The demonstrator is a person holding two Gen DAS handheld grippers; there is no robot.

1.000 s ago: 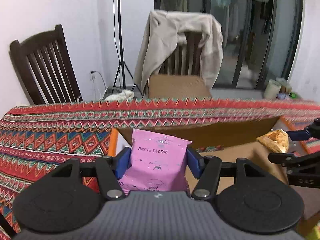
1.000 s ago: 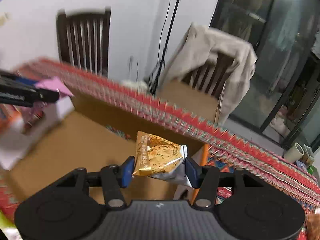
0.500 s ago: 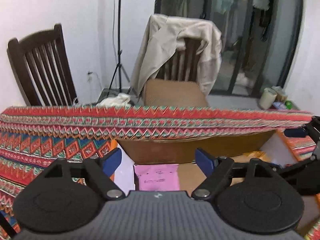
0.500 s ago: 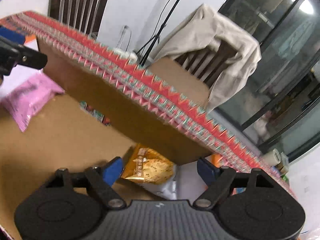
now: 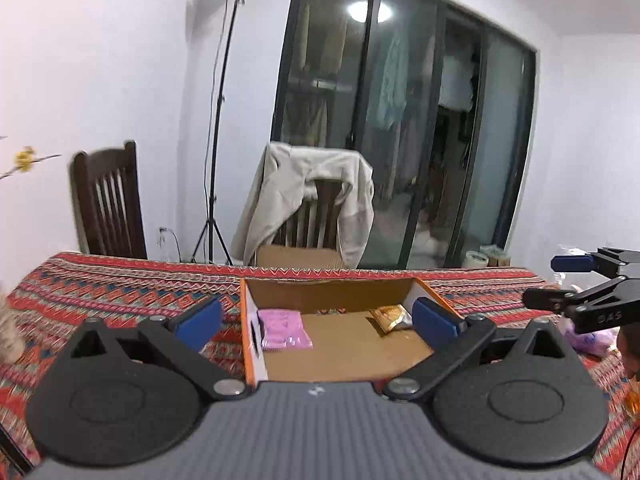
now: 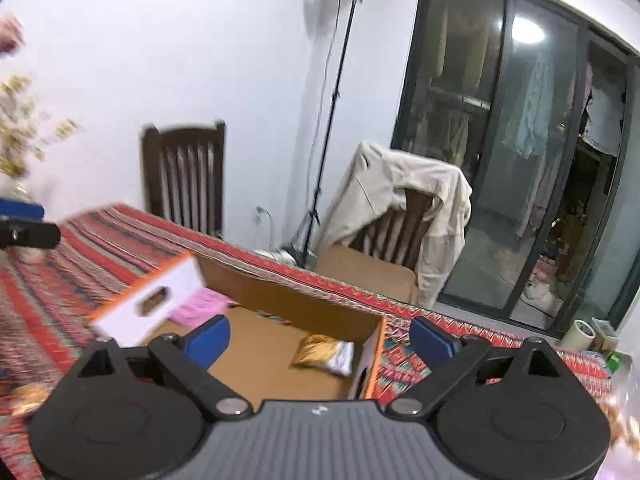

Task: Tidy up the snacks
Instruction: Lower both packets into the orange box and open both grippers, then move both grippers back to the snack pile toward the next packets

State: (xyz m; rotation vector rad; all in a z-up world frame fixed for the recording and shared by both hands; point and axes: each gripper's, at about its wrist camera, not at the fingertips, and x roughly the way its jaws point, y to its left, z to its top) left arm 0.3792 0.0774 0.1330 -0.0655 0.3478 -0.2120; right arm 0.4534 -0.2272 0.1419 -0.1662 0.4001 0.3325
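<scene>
Both grippers, left and right, gape empty above the cardboard box holding a glossy pink packet and crinkly golden packet.

White walls close the room behind a table draped in a red patterned cloth. Beyond it stand two dark wooden chairs; the left chair is bare, the other chair has a beige jacket over its back. A lamp stand rises between them, its lamp lit. Dark glass doors fill the right, reflecting a ceiling light; clothes, perhaps, hang behind the glass.
</scene>
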